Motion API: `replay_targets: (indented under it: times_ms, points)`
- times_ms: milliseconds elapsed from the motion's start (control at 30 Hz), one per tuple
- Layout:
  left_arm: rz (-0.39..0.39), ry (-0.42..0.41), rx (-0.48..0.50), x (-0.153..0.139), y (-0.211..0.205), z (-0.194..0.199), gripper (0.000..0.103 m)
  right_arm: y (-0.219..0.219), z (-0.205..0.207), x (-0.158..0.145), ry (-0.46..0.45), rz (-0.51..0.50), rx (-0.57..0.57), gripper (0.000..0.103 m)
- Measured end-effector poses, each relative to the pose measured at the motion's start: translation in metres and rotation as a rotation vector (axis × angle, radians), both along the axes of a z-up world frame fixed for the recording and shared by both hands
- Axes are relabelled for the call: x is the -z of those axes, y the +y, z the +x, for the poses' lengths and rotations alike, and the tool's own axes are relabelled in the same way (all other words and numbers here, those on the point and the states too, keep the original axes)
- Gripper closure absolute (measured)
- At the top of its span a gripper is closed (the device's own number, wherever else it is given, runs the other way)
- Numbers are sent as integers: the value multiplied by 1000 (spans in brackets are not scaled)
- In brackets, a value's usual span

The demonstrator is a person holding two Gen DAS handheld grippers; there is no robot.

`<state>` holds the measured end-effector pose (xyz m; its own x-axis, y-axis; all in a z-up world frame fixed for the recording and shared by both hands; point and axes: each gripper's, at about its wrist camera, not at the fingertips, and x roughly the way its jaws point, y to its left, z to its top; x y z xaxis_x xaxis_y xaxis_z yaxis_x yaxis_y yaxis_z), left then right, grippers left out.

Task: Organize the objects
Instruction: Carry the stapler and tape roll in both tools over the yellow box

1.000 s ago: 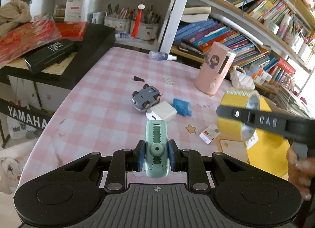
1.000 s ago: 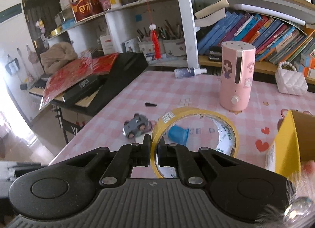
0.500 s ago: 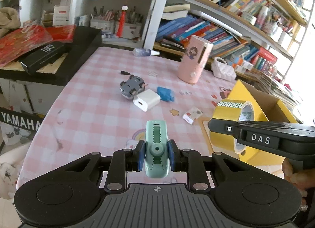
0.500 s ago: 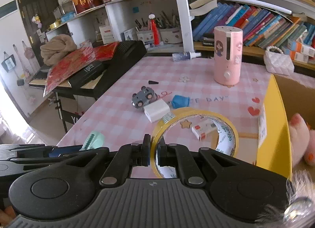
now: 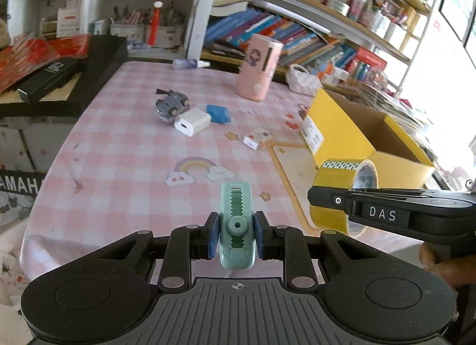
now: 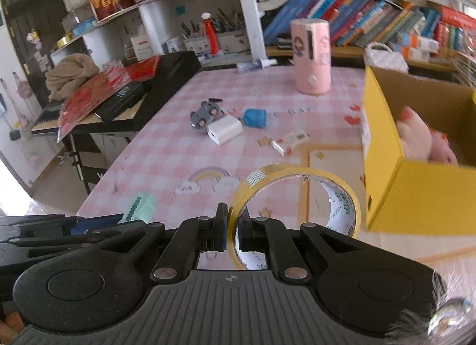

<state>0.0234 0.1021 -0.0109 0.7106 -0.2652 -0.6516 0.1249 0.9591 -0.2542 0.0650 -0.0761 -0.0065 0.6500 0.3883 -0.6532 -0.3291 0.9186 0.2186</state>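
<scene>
My left gripper is shut on a mint-green correction tape dispenser, held above the near edge of the pink checked table. My right gripper is shut on the rim of a yellow tape roll, held above the table beside the open yellow box. The roll also shows in the left wrist view, with the box behind it. A pink plush toy lies in the box. The green dispenser also shows in the right wrist view.
On the table lie a grey toy car, a white charger, a blue object, a small white-red box, a pink cylinder and a spray bottle. Black piano at left. Bookshelves behind.
Both grippers have pulled back toward the near edge of the table with their objects still held. The yellow box has come further into view on the right.
</scene>
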Motion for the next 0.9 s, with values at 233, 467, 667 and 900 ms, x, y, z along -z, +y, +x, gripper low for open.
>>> replay_targets:
  times_ms: [233,467,667,900]
  points:
    - [16,5,80,1,-14,-15,80,-12,-32,6,21,10,65,97]
    - [29,9,166,4,-31,-27,80,-31,-58,10,31,30,163,97]
    - [24,3,237,4,-50,-29,80,-48,-76,11,36,30,232,96]
    - [17,-3,327,5,-76,-29,80,-75,-94,11,38,25,330,96]
